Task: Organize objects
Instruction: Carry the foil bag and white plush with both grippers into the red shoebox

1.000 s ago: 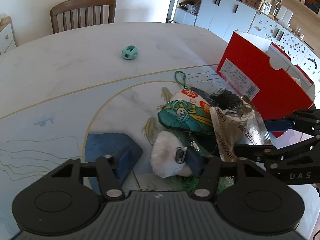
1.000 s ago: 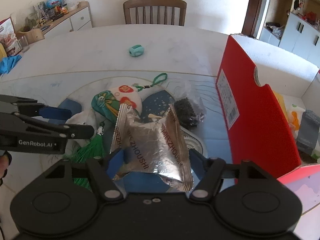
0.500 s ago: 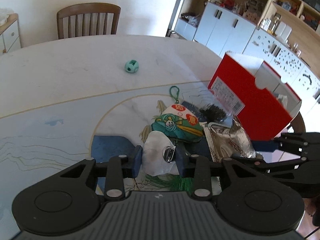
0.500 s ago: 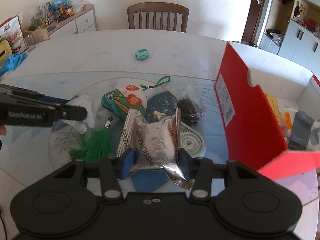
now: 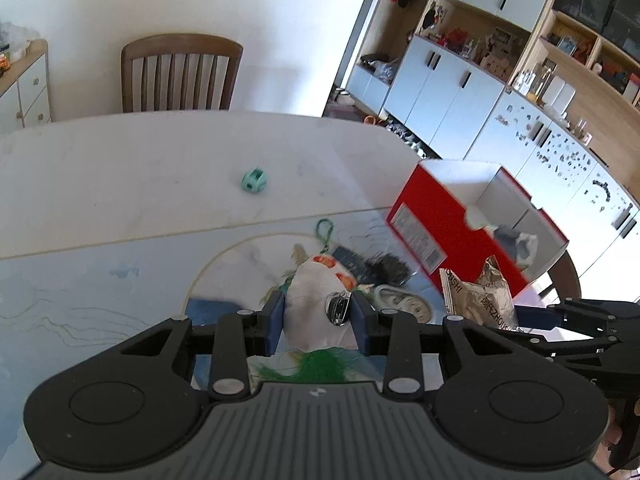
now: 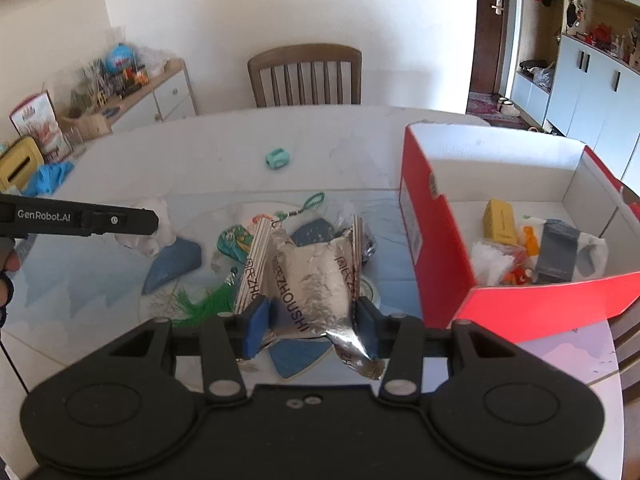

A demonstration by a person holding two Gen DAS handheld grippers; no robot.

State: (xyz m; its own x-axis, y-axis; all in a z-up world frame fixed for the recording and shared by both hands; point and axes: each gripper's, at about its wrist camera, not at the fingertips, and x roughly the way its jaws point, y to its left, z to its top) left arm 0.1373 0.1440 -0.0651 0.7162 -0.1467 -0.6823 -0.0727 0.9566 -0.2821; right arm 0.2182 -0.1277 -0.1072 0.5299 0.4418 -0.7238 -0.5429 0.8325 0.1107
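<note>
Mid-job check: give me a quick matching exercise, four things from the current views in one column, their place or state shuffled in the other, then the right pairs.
Things:
1 silver snack bag
2 white pouch
3 teal toy
4 yellow block

Places:
A alone on the far side of the table
B inside the red box
C clamped in the right gripper
D clamped in the left gripper

Pairs: 1-C, 2-D, 3-A, 4-B

Silver foil packet [image 6: 316, 280], white pouch [image 5: 316, 308], red box [image 6: 440, 256], mint-green toy [image 5: 254, 181].
</note>
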